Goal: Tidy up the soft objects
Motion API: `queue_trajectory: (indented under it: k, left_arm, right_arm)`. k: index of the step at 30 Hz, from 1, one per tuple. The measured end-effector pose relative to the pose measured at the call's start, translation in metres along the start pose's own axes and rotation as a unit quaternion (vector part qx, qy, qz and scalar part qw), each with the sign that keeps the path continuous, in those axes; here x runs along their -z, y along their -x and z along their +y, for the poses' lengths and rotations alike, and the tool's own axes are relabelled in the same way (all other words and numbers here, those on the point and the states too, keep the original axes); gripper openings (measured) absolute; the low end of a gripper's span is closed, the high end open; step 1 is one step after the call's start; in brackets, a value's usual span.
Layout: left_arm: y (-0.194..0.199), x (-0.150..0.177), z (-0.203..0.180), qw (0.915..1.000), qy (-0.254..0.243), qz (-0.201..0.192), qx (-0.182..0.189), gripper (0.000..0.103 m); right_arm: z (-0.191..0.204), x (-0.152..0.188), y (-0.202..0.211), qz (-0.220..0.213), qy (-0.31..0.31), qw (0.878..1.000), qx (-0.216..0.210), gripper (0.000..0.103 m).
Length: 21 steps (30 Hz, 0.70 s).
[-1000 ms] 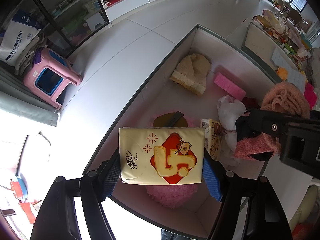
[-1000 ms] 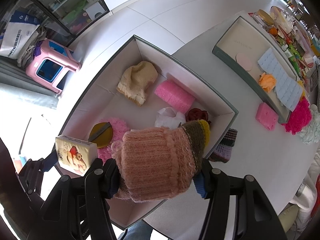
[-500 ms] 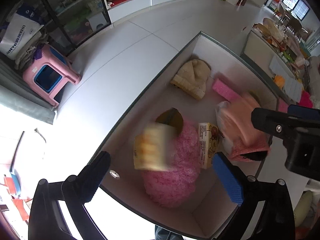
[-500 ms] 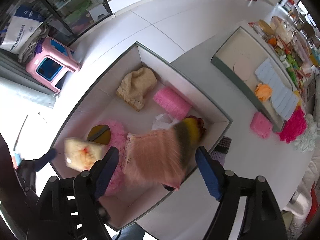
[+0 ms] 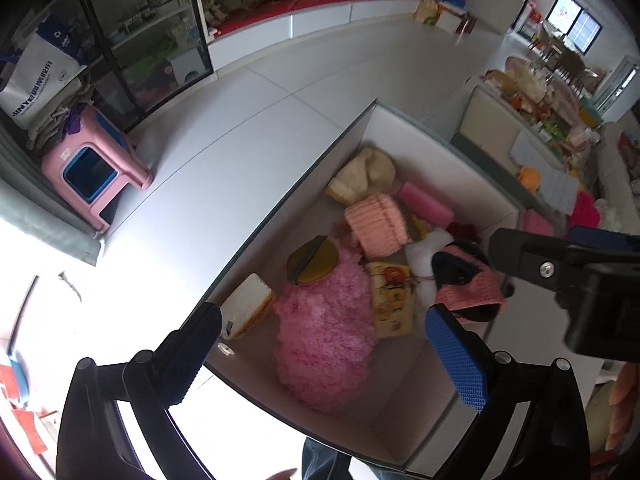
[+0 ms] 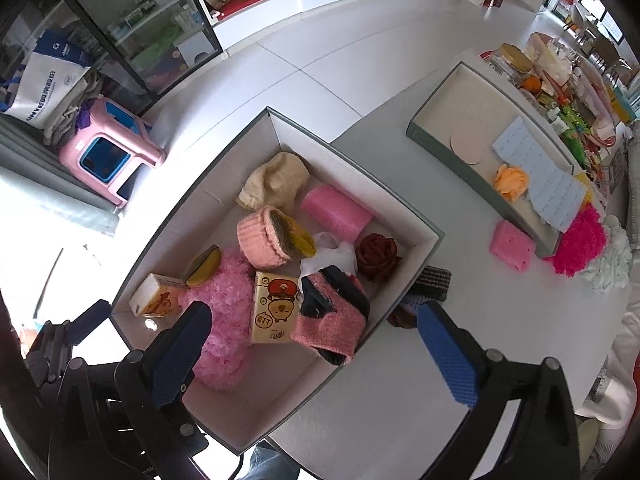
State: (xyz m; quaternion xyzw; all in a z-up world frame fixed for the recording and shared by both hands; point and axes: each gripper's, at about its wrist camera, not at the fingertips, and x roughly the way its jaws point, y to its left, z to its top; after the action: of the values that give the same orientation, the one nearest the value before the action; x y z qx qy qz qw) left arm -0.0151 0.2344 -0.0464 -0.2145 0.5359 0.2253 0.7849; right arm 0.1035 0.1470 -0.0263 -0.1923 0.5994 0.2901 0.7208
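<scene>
A white box (image 6: 224,168) holds soft things. The yellow tissue pack (image 5: 247,305) (image 6: 154,295) lies against the box's near-left wall. The pink knit hat (image 6: 266,236) (image 5: 376,224) rests in the middle, beside a cream hat (image 6: 276,180). A pink fluffy ball (image 5: 324,336) (image 6: 224,312), a second tissue pack (image 6: 274,308) and a pink-black knit piece (image 6: 332,316) lie near the front. My left gripper (image 5: 320,344) is open and empty above the box. My right gripper (image 6: 316,352) is open and empty above the box's near corner.
A pink sponge roll (image 6: 336,210), a white bag (image 6: 328,252) and a dark red flower (image 6: 378,254) lie in the box too. On the table to the right are a pink sponge (image 6: 514,244), a magenta pompom (image 6: 580,244) and a second tray (image 6: 452,148). A pink stool (image 6: 108,152) stands on the floor.
Both grippers opened. The tissue pack dropped from the left gripper and the pink knit hat from the right; both now lie in the box. Both grippers drew up and back.
</scene>
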Motion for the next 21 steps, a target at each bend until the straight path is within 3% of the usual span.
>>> queue_trajectory:
  k: [3, 21]
  left_arm:
    - [0.002, 0.000, -0.001, 0.9999, -0.002, 0.010, 0.012, 0.103]
    - [0.017, 0.019, -0.009, 0.9993, -0.017, 0.016, -0.029, 0.103]
  right_arm:
    - [0.001, 0.004, 0.007, -0.006, -0.002, 1.000, -0.005, 0.103]
    - [0.006, 0.023, 0.025, -0.011, 0.005, 1.000, -0.011, 0.103]
